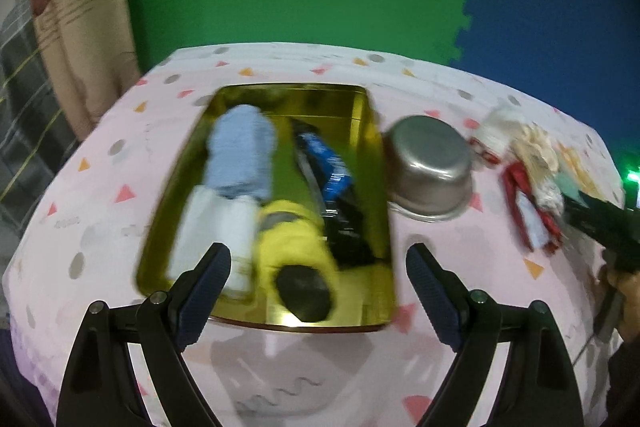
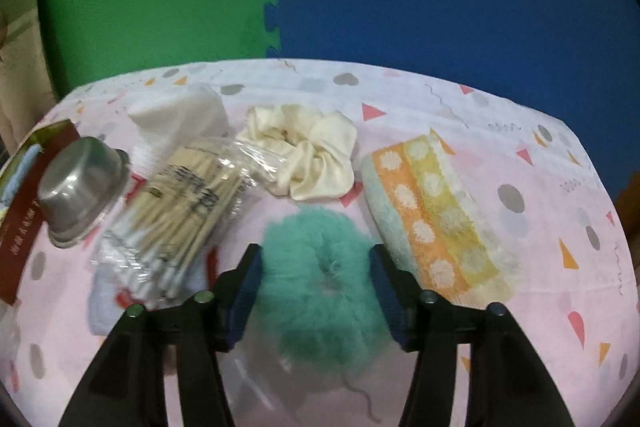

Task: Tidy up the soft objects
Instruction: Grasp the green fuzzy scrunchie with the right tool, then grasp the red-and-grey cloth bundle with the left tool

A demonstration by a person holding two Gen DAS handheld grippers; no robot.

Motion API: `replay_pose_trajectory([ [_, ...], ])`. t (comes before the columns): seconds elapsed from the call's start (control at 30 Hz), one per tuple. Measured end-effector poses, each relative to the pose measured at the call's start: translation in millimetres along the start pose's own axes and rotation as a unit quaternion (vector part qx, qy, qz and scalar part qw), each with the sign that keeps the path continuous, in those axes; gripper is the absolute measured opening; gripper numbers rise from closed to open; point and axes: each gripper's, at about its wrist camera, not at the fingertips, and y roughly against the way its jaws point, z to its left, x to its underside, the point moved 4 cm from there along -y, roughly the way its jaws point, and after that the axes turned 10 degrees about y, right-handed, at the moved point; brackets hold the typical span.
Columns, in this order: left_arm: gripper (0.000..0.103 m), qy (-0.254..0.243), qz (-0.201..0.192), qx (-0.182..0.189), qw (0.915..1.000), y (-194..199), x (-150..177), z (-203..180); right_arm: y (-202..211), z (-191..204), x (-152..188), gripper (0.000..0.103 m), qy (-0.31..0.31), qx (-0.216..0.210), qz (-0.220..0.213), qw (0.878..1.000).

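My right gripper (image 2: 315, 255) points down at a fluffy teal scrunchie (image 2: 320, 291) on the pink cloth. The scrunchie lies between the open jaws, its fluff brushing both pads. Behind it lie a cream satin scrunchie (image 2: 304, 151) and a folded orange-and-yellow dotted towel (image 2: 436, 219). My left gripper (image 1: 318, 255) hangs open and empty over the near end of a gold tray (image 1: 362, 115). The tray holds a light blue cloth (image 1: 240, 151), a white cloth (image 1: 216, 223), a yellow soft item (image 1: 292, 243) and a black-and-blue packet (image 1: 336, 195).
An upturned steel bowl (image 1: 430, 167) stands just right of the tray. A bag of cotton swabs (image 2: 180, 211) lies over a white packet (image 2: 180, 115), left of the scrunchies. A dark red box edge (image 2: 24, 247) is at far left. Green and blue foam mats lie beyond the table.
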Motion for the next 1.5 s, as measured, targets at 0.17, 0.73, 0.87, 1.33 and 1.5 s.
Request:
replay_pose_trajectory([
  [0.17, 0.087, -0.028, 0.018, 0.025, 0.9991, -10, 8, -44, -7, -3, 3, 0.056, -0.006, -0.007, 0.013, 1.0],
  [0.73, 0.087, -0.121, 0.07, 0.123, 0.9824, -43, 43, -180, 33, -3, 48, 0.031, -0.023, -0.038, 0.001, 0.999],
  [0.87, 0.087, -0.136, 0.08, 0.126, 0.9794, -57, 45, -205, 33, -4, 48, 0.031, -0.024, -0.038, 0.002, 0.999],
  [1.33, 0.046, -0.135, 0.073, 0.096, 0.9834, -90, 41, -215, 31, -4, 49, 0.034, -0.03, -0.049, 0.0, 0.998],
  [1.5, 0.016, -0.137, 0.09, 0.117, 0.9794, -84, 43, -207, 31, -5, 48, 0.034, -0.031, -0.051, 0.0, 0.998],
])
